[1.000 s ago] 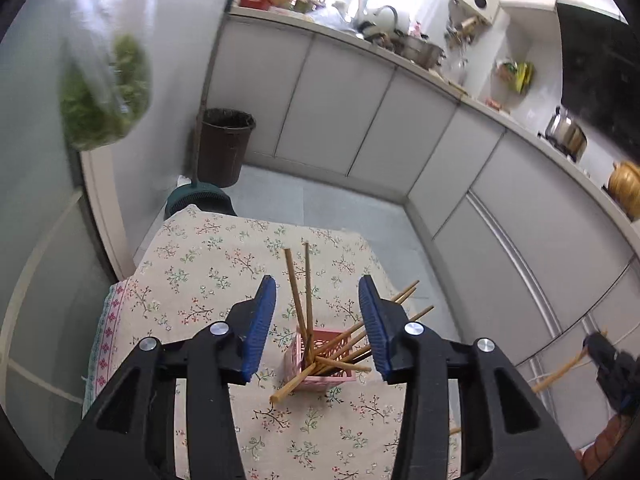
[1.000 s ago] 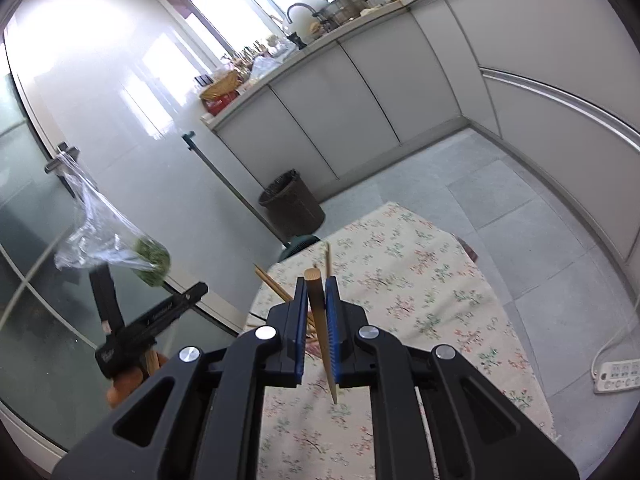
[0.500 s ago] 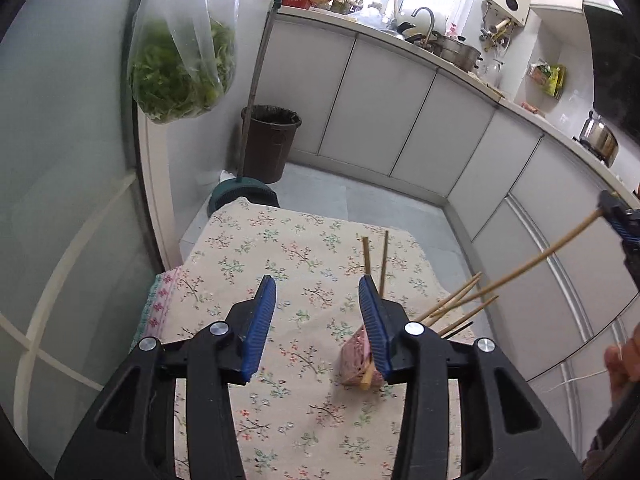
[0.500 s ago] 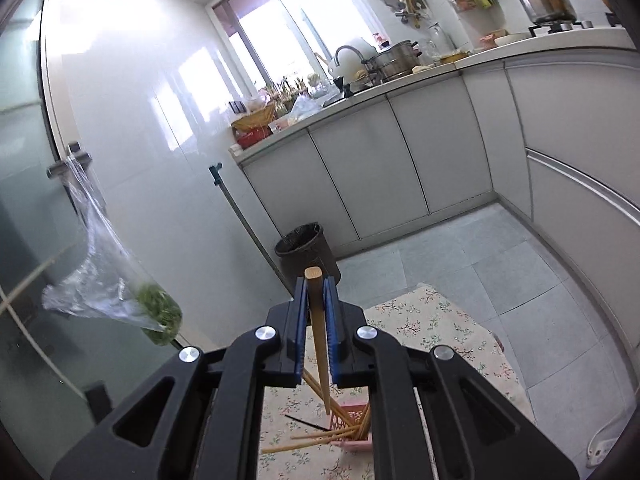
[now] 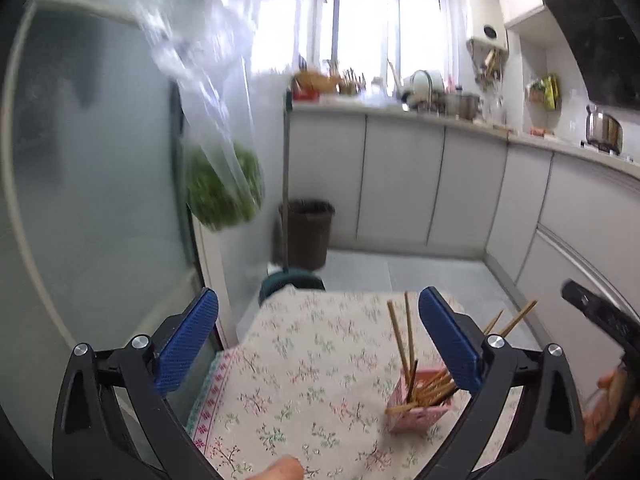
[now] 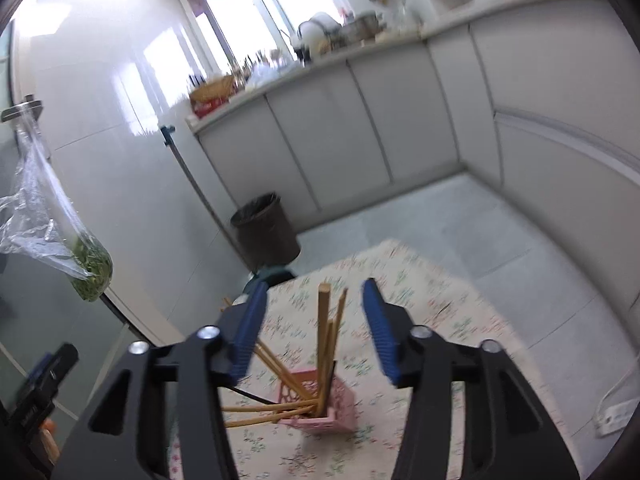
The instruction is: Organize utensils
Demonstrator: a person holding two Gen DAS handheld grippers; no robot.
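A small pink holder [image 5: 416, 410] stands on a floral tablecloth [image 5: 312, 360] and holds several wooden chopsticks [image 5: 404, 338], some upright, some leaning. In the right wrist view the pink holder [image 6: 326, 404] sits just below my right gripper [image 6: 314, 330], which is open and empty, with upright chopsticks [image 6: 324, 334] between its blue pads. My left gripper [image 5: 318, 344] is open and empty above the table; the holder is by its right pad. The right gripper's black body [image 5: 600, 320] shows at the left view's right edge.
A plastic bag of greens [image 5: 222, 192] hangs from a door handle on the left. A dark bin [image 5: 306, 232] and a stool [image 5: 290, 282] stand beyond the table. Kitchen cabinets [image 5: 400, 188] line the back and right. A power strip [image 6: 616, 414] lies on the floor.
My right gripper has opened and let go of the chopstick, which now stands in the pink holder. My left gripper has opened wider and swung left, putting the holder to its right.
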